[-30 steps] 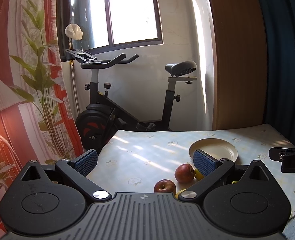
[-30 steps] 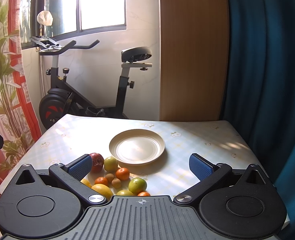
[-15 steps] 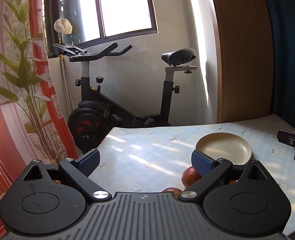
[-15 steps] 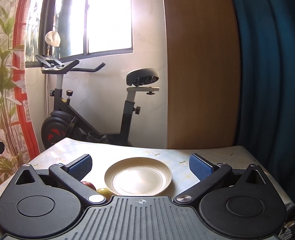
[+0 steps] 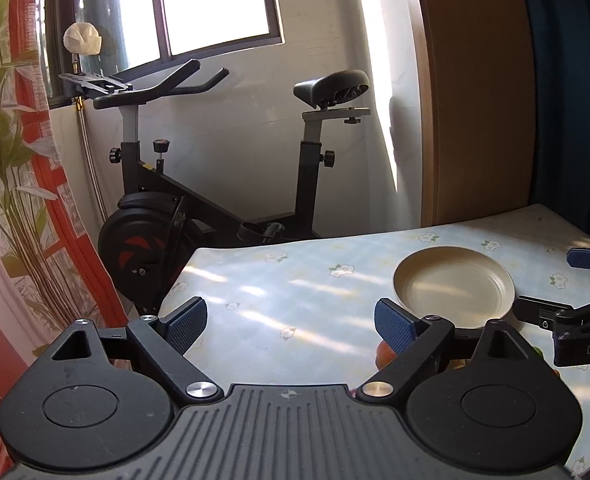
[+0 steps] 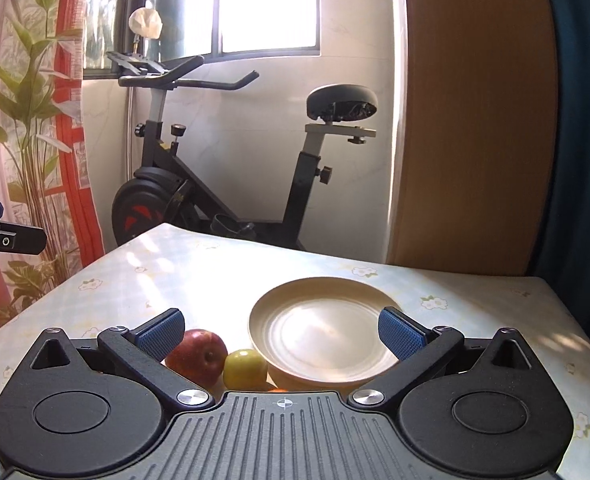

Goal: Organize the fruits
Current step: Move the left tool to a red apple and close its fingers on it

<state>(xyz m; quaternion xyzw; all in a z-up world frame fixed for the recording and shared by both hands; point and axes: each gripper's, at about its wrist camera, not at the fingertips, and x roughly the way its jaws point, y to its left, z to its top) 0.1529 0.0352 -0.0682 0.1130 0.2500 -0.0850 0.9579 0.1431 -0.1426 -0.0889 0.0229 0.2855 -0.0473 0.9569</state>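
A cream plate [image 6: 323, 332] [image 5: 453, 286] lies empty on the flowered table [image 6: 143, 276]. Just left of it, in the right wrist view, sit a red apple [image 6: 197, 354] and a yellow-green apple [image 6: 245, 368], with a sliver of an orange fruit [image 6: 277, 390] at the gripper body's edge. My right gripper [image 6: 281, 330] hangs open low over the table, nothing between its pads. My left gripper [image 5: 291, 322] is open over bare tablecloth, its jaws closing on nothing. A red fruit [image 5: 383, 356] peeks out behind its right finger; the rest of the pile is hidden.
An exercise bike [image 5: 215, 184] stands beyond the table's far edge, below a window. A leaf-print curtain [image 5: 11, 160] hangs left and a wooden panel [image 6: 475, 120] with a dark blue curtain [image 6: 583, 140] right. The right gripper's fingers [image 5: 555, 312] show at the left view's right edge.
Both grippers have sunk and moved in toward the table; the plate looms larger. Most of the fruit pile has slipped under the gripper bodies. The left jaws have narrowed slightly.
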